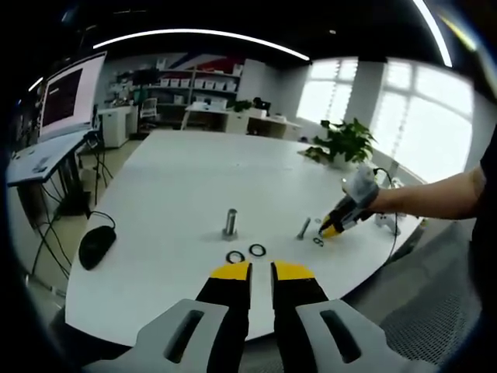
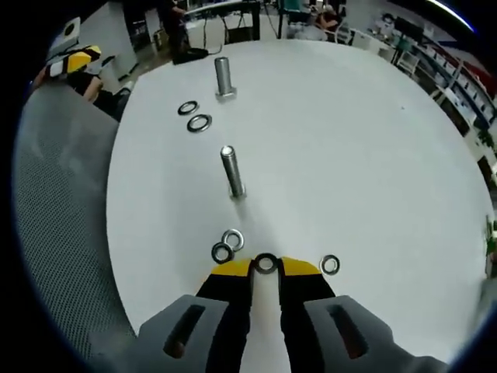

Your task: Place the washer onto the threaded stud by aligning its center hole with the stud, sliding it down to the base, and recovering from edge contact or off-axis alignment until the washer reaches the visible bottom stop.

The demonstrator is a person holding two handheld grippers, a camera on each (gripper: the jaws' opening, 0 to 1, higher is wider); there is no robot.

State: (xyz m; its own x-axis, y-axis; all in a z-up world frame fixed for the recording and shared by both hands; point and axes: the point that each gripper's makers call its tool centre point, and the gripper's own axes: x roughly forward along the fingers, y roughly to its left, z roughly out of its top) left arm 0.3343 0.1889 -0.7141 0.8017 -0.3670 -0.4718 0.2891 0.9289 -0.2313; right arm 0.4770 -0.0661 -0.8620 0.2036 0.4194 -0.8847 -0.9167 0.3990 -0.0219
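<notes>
Two threaded studs stand upright on the white table. The nearer stud rises just ahead of my right gripper, which is shut on a steel washer held flat between its yellow tips, low over the table. Three loose washers lie close by: a touching pair to the left, one to the right. The far stud has two washers beside it. In the left gripper view, my left gripper is open and holds nothing, just short of those two washers and that stud. The right gripper shows beside the other stud.
A black mouse lies near the table's left edge, and a potted plant stands at the far right. A monitor sits on a side desk. Grey carpet borders the table's rounded edge. The person's forearm reaches in from the right.
</notes>
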